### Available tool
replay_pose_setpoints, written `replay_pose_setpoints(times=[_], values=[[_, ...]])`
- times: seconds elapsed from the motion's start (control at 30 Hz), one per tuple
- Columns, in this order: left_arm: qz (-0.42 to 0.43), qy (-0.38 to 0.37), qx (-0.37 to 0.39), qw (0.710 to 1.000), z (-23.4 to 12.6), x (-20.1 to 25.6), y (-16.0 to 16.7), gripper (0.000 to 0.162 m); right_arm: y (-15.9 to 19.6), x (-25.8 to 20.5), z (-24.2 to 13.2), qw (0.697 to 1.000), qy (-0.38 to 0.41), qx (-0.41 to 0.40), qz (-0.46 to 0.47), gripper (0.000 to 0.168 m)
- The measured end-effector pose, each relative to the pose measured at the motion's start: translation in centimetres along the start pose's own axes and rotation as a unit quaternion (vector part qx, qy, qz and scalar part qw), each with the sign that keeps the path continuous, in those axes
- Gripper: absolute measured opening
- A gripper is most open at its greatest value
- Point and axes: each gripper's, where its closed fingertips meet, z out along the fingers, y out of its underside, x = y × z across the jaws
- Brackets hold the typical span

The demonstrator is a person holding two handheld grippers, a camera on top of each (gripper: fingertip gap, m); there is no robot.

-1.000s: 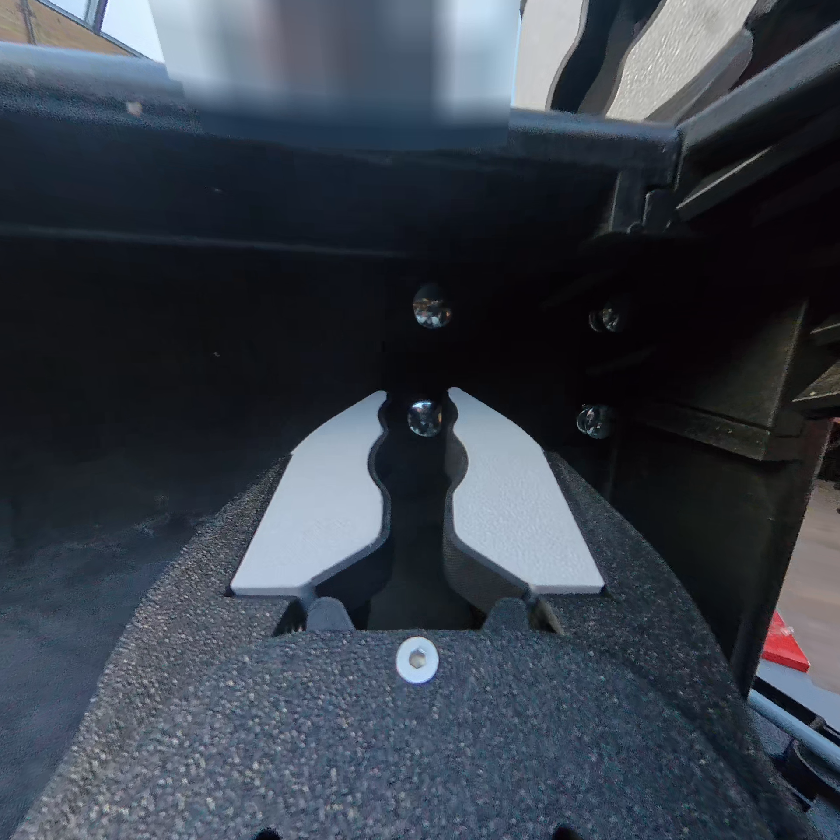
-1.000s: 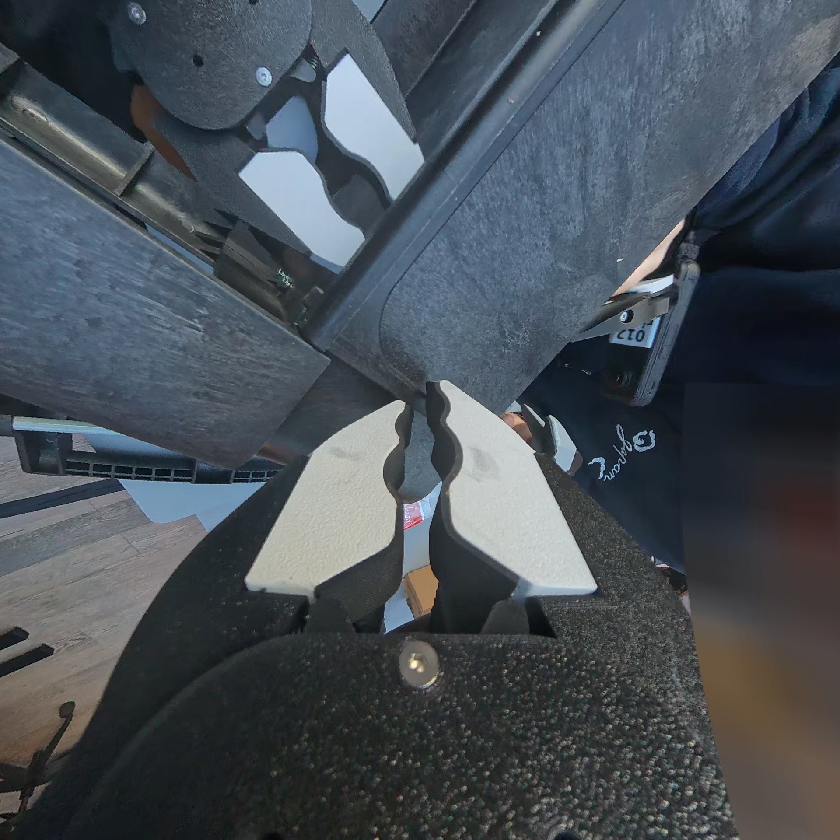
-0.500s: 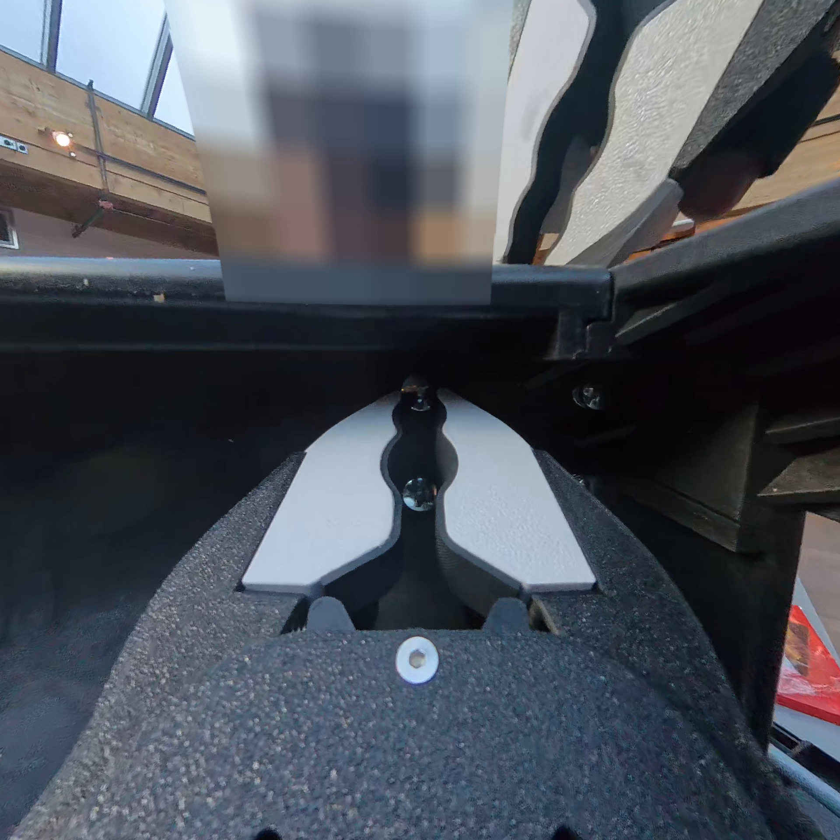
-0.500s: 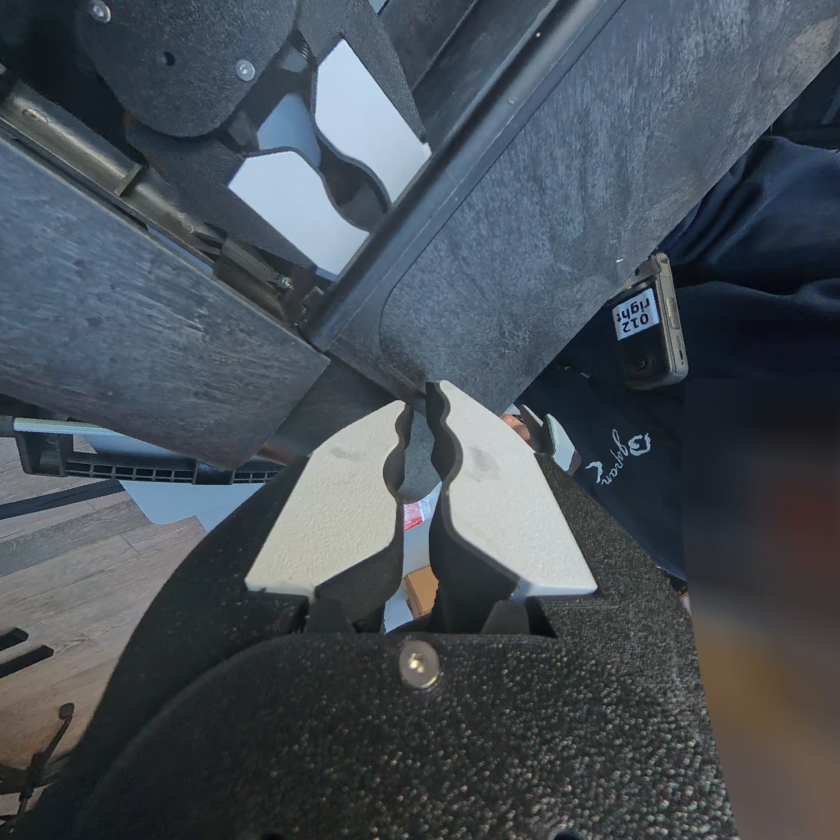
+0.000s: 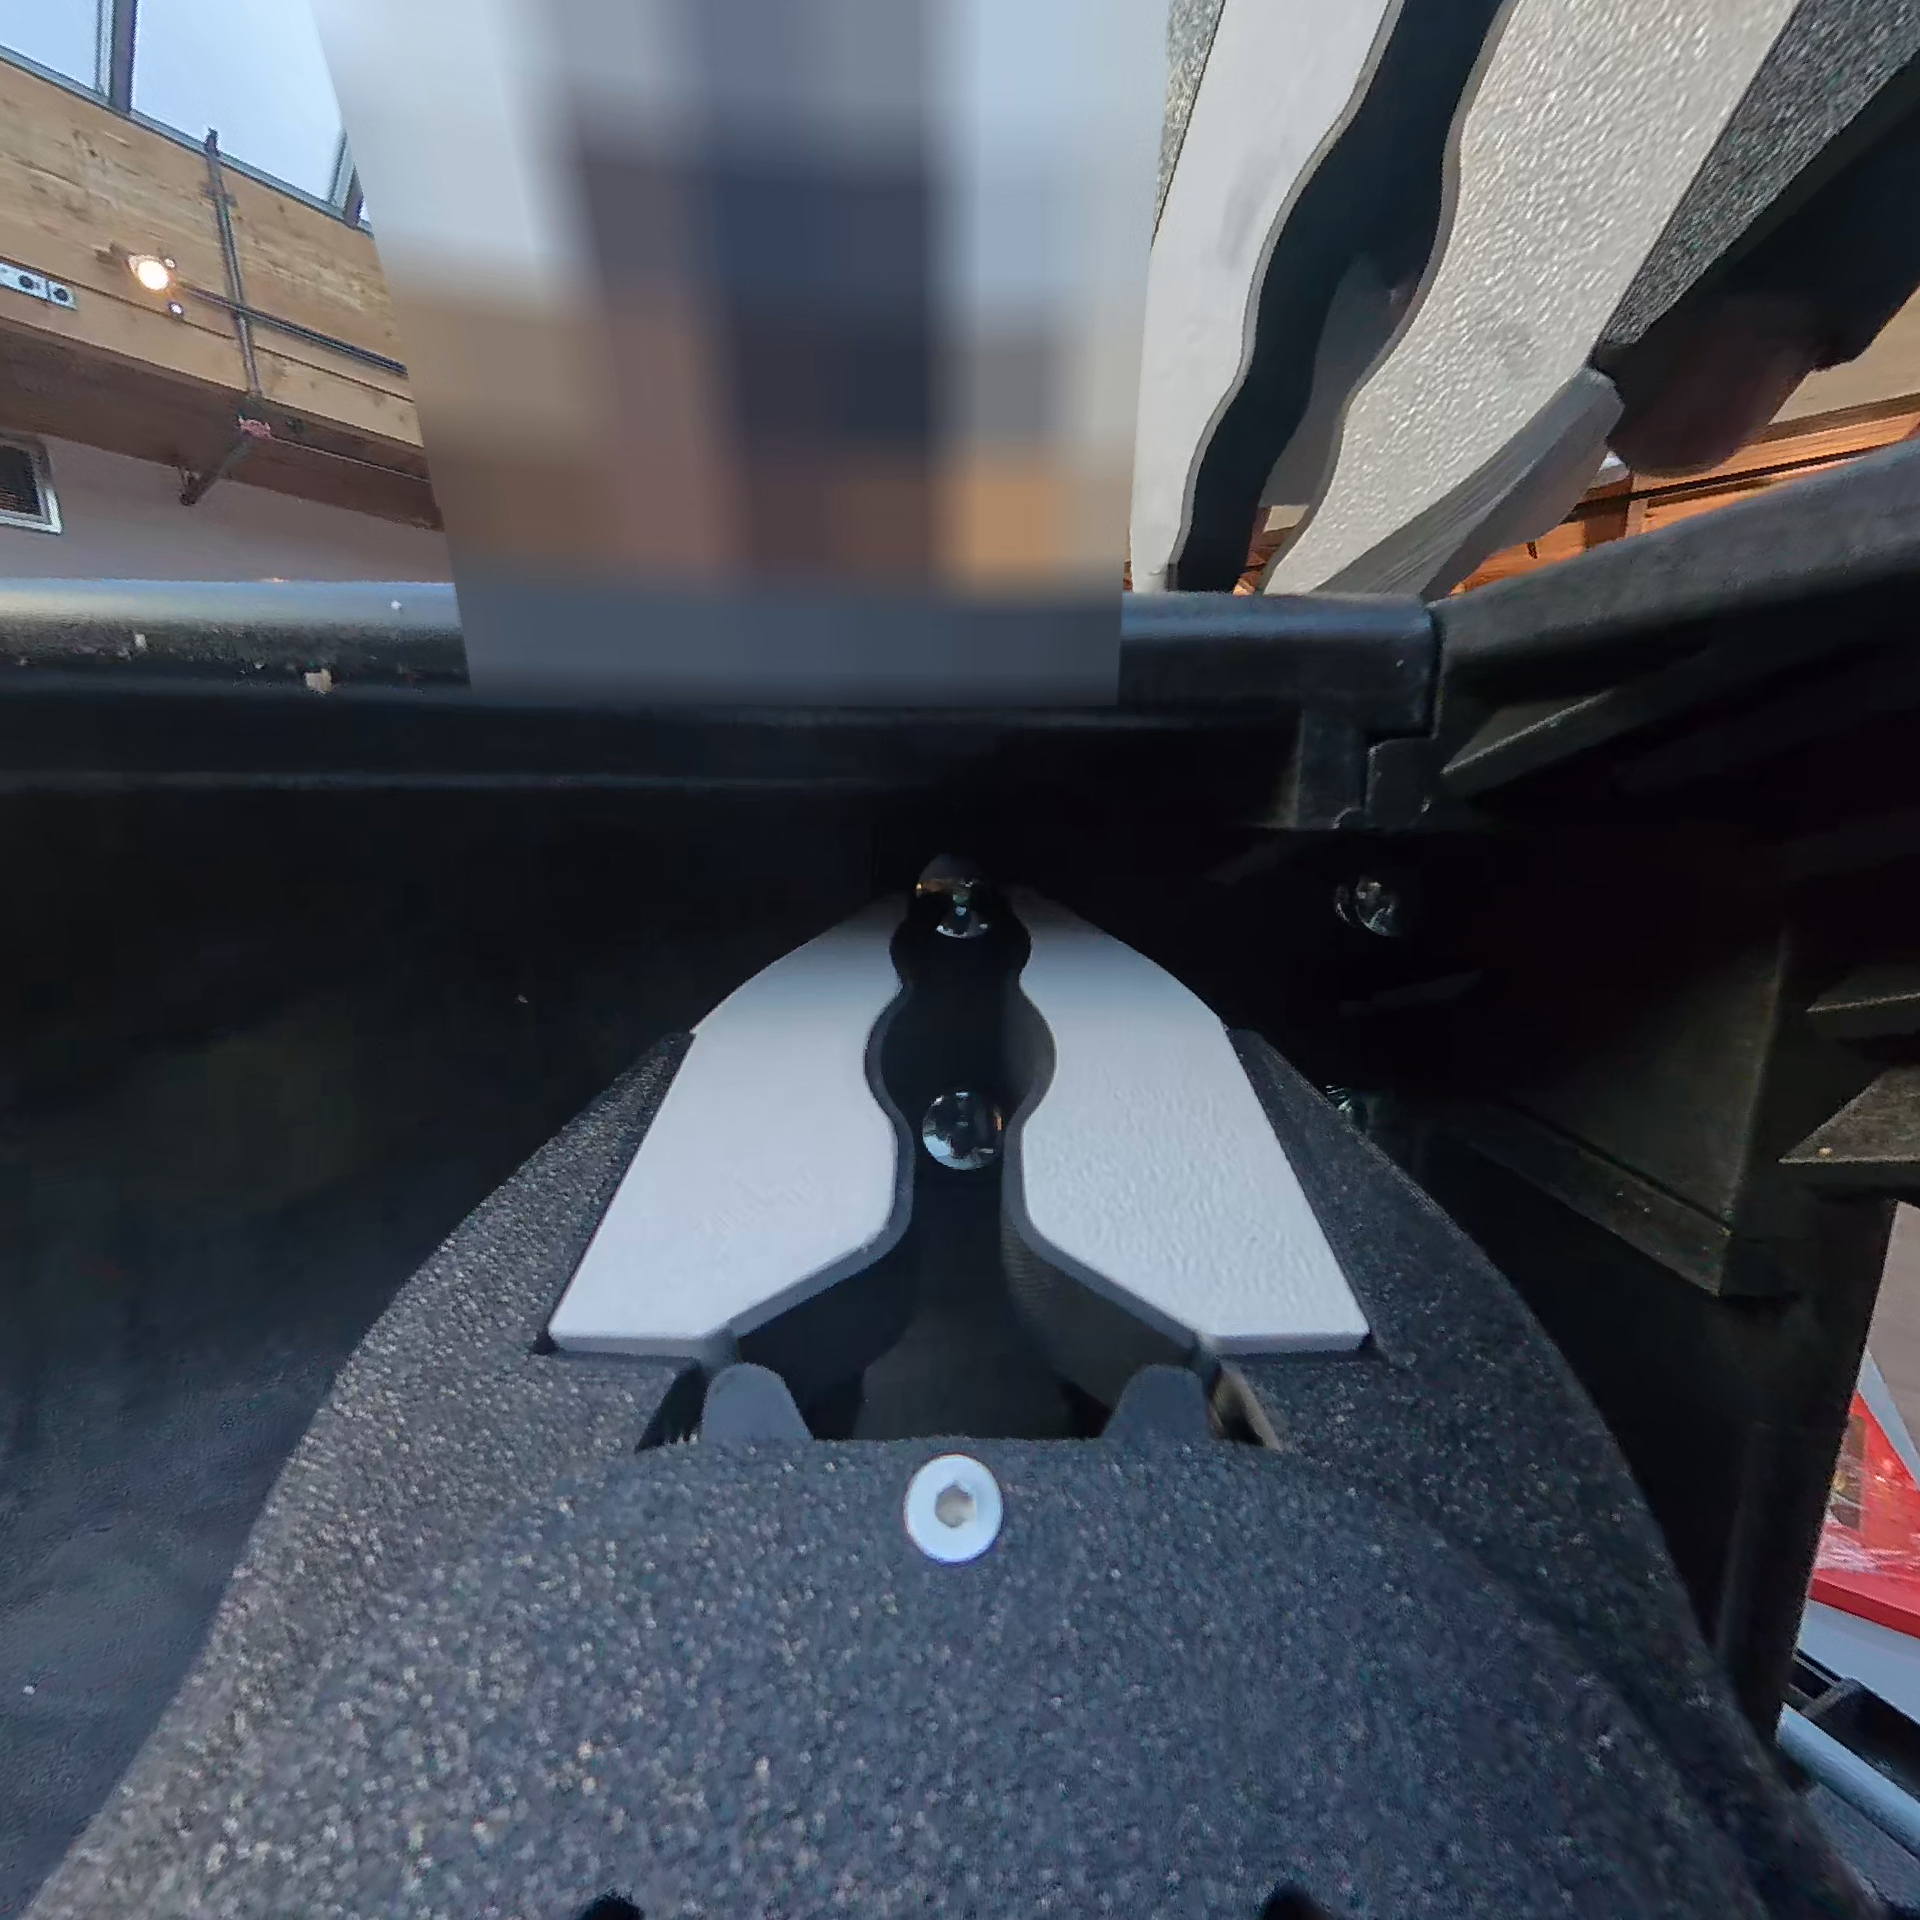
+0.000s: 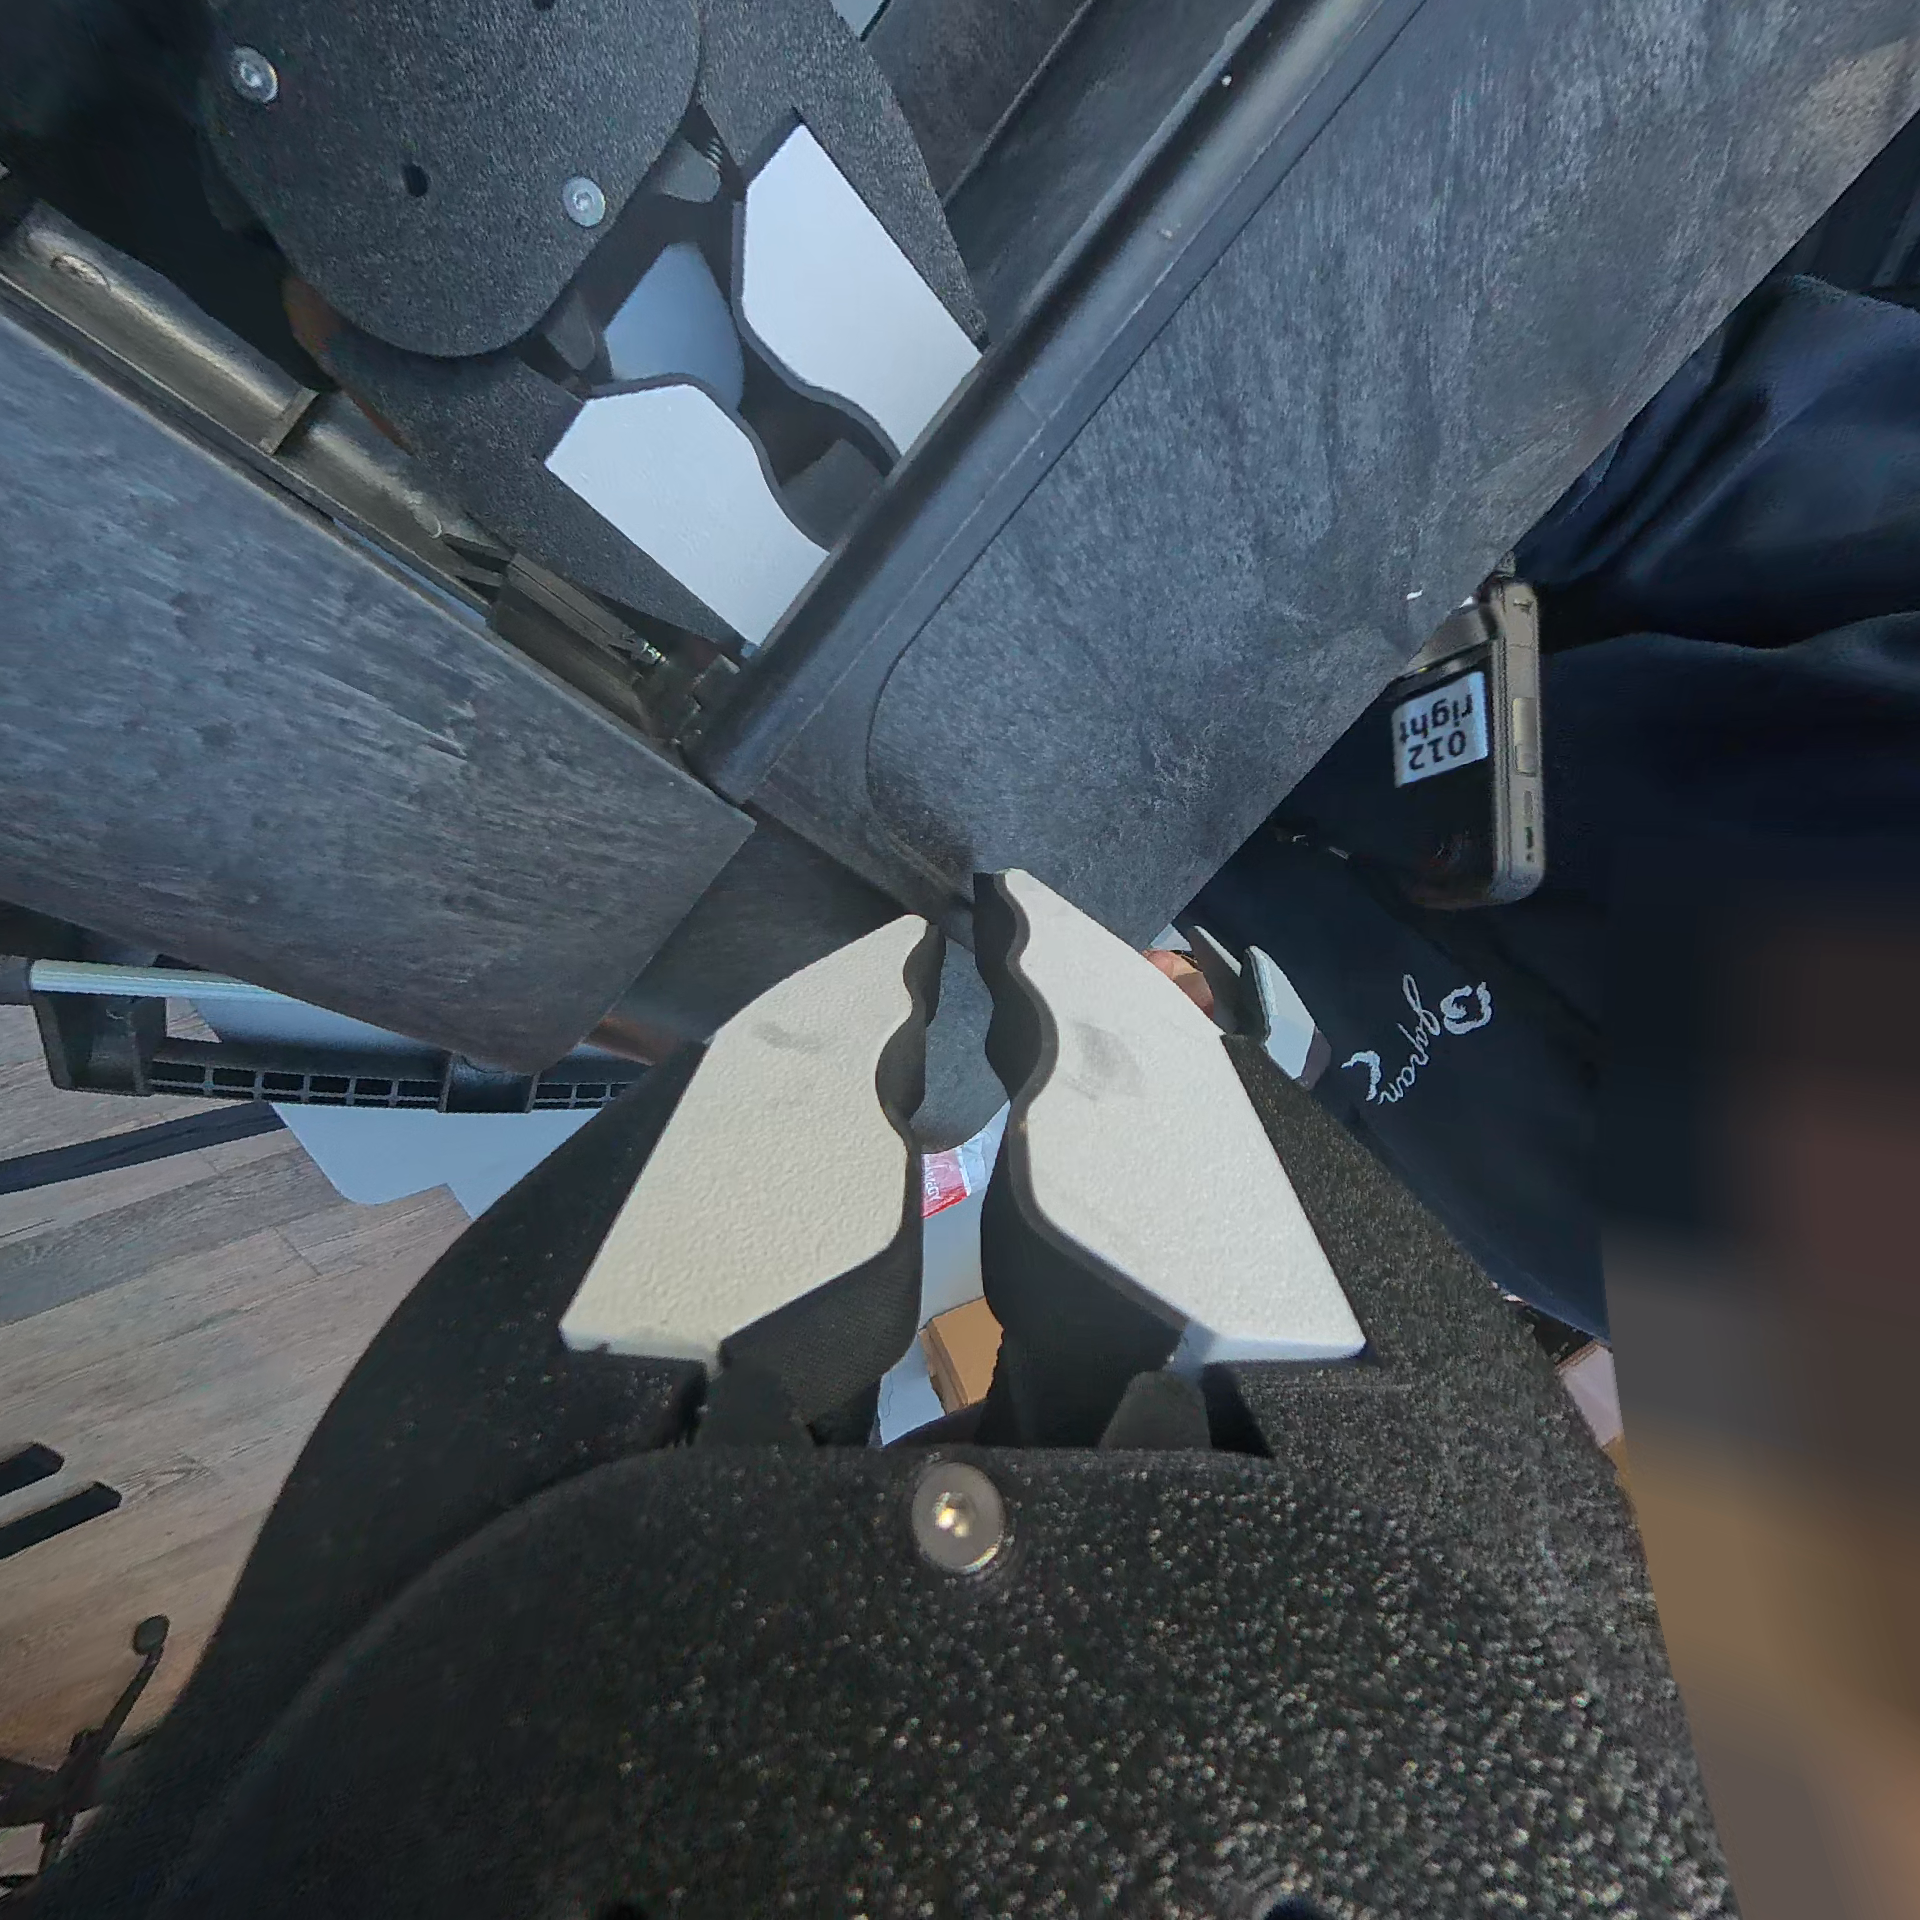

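**Right gripper clamped on a dark panel's corner, left gripper tucked in under it**

The dark panel [image 6: 1299, 468], grey-black and scuffed, slants across the upper part of the right wrist view. Its rounded lower corner sits between the fingers of the right gripper [image 6: 961, 914], whose jaws are closed tight on it. A black rail [image 6: 935, 499] runs along the panel's edge. On the far side of the rail a second dark board [image 6: 312, 727] meets it at a hinge-like fitting.

The left gripper [image 6: 821, 499] shows beyond that rail, pointing in toward it with its tips hidden behind it. In its own view the left gripper [image 5: 961, 935] is in a dark hollow below the black rim [image 5: 208, 623]. Its jaws stand a narrow gap apart with nothing seen between them. One shiny screw [image 5: 958, 902] sits in the wall right at the fingertips and a second screw [image 5: 961, 1129] shows through the gap lower down. A third screw [image 5: 1369, 902] is off to the right. Above the rim the right gripper [image 5: 1351, 312] comes in from the upper right.

Beside the panel is a person in dark clothing [image 6: 1714, 468], with a small black device [image 6: 1496, 748] bearing a white label. Below are a wood-plank floor [image 6: 156, 1299], a red packet [image 6: 940, 1179] and a bit of cardboard [image 6: 961, 1361]. Timber beams with a lamp [image 5: 151, 272] show up high.
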Motion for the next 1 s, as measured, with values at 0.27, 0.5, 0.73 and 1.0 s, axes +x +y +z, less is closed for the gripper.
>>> replay_pose_setpoints(times=[0.27,0.5,0.73,1.0], values=[[-0.009,0.001,-0.001,1.0,0.05,-0.01,0.02,0.012,0.01,0.0,-0.02,1.0,-0.001,0.0,0.0,0.009],[-0.011,0.003,0.0,1.0,0.12,-0.02,0.06,0.012,0.02,0.01,-0.02,1.0,0.001,0.001,0.003,0.008],[-0.012,0.004,-0.001,1.0,0.16,0.0,0.16,0.012,0.04,0.0,-0.02,1.0,0.001,0.001,0.003,0.009],[-0.012,0.007,-0.003,1.0,0.09,0.08,0.19,0.01,0.01,0.0,-0.03,1.0,0.002,0.0,0.003,0.009]])
